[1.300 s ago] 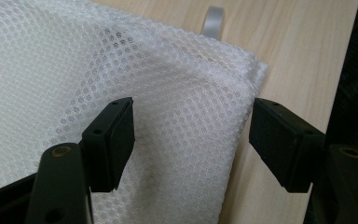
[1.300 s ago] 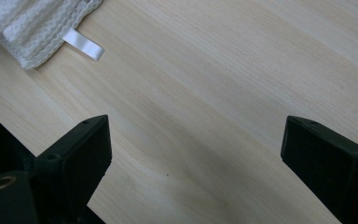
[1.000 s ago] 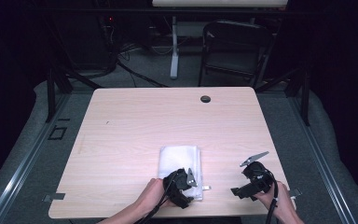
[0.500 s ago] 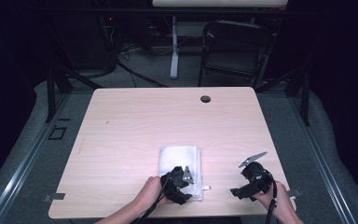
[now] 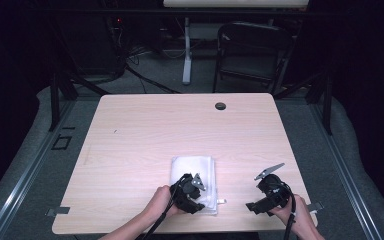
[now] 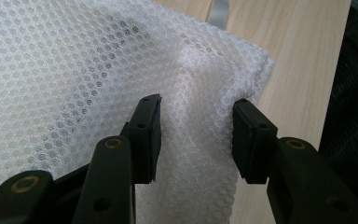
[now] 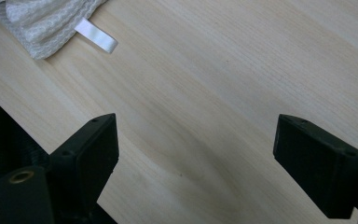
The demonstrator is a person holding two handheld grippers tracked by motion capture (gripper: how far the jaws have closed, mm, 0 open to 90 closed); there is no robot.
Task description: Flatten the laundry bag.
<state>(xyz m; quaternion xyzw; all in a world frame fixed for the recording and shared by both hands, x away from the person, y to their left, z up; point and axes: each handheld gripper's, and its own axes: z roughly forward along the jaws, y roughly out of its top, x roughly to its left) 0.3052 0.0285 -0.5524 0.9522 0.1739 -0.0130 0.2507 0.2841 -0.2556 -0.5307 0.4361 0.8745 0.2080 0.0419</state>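
- Left gripper (image 6: 196, 135) fingers half-open, just been closing around a bunched corner of the white mesh bag (image 6: 74, 70); pinch all layers.
- Right gripper (image 7: 196, 158) wide open, empty over tabletop (image 7: 223, 79).

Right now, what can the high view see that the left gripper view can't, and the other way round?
The high view alone takes in the whole table, a chair behind it, both hands, and the right gripper with open jaws over bare wood. The left gripper view alone gives the cloth's honeycomb mesh and a raised fold between the left gripper's jaws, which have just been closing. Both share the white cloth, the wooden tabletop and the left gripper.
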